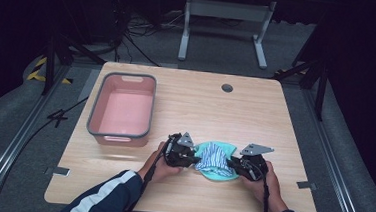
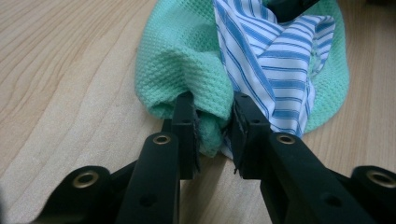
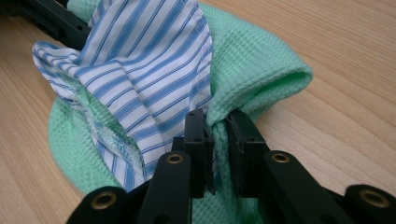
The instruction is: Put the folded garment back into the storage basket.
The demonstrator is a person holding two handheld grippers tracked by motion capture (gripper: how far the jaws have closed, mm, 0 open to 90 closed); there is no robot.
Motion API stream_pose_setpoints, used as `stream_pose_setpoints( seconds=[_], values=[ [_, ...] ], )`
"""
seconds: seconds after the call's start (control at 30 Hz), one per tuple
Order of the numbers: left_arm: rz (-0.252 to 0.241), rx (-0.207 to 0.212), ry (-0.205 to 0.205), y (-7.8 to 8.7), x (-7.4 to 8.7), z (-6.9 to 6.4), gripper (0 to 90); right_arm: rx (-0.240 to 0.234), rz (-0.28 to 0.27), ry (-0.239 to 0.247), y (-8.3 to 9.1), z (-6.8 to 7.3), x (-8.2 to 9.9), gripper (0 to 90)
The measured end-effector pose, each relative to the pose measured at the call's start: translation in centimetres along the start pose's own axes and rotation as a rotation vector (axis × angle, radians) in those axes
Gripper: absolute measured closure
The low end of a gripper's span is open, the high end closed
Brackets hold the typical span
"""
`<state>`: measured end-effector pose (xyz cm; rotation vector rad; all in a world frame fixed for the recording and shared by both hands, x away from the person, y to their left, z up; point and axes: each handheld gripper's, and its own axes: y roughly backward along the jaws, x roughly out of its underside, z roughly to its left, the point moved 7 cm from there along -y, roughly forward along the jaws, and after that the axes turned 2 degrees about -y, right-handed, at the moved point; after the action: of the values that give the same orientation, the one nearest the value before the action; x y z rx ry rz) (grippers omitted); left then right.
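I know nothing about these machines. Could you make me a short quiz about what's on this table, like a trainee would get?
1. True or false: the pink plastic tub with a grey rim holds the cloth.
2. What does the left claw pinch? A) the wooden table B) the mint-green waffle-knit cloth with a blue-and-white striped lining C) the tub
3. Fill in: the right claw grips the cloth on the side ______ the left claw.

Key
1. False; the tub is empty, and the cloth lies on the table.
2. B
3. Opposite
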<state>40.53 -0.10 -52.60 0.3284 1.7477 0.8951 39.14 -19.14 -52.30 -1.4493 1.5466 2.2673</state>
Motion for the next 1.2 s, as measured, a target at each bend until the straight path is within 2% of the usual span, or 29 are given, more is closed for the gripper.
stream_pose_setpoints(
  seconds=[0.1,0.17,0.2,0.3,0.4,0.73,0.83,0.9,1.1,1.13,1.2],
  values=[
    [0.017,-0.009,-0.027,0.2,-0.3,-0.2,78.5,0.000,0.001,-0.001,0.2,0.2,-0.1,81.8],
    [0.021,-0.007,-0.024,0.3,-0.4,-0.3,79.5,-0.002,-0.003,-0.005,0.3,0.2,-0.1,82.2],
    [0.025,-0.012,-0.043,0.5,-0.5,-0.3,79.9,-0.001,-0.015,-0.007,0.8,0.3,-0.4,82.6],
    [0.013,-0.011,-0.044,1.0,-0.9,-0.4,80.9,0.003,-0.033,-0.003,1.3,0.5,-0.9,83.1],
    [0.016,-0.022,-0.062,1.4,-1.0,-0.3,81.2,0.009,-0.046,0.000,1.6,0.6,-1.2,83.2],
    [-0.008,-0.067,-0.063,3.4,-2.2,0.4,81.3,0.025,-0.095,0.014,2.6,1.3,-3.5,83.5],
    [-0.014,-0.084,-0.072,4.3,-2.7,0.6,81.5,0.022,-0.110,0.015,2.8,1.6,-4.3,83.6],
    [-0.029,-0.087,-0.062,5.1,-3.1,0.9,81.5,0.022,-0.122,0.016,2.9,1.7,-4.8,83.6],
    [-0.045,-0.129,-0.079,7.8,-4.2,1.8,81.5,0.012,-0.162,0.012,3.3,2.1,-7.2,83.6],
    [-0.045,-0.129,-0.079,7.8,-4.2,1.8,81.6,0.009,-0.168,0.013,3.3,2.3,-7.7,83.6],
    [-0.047,-0.151,-0.077,9.1,-4.5,2.3,81.6,0.005,-0.177,0.023,3.4,2.6,-8.6,83.6]
  ],
)
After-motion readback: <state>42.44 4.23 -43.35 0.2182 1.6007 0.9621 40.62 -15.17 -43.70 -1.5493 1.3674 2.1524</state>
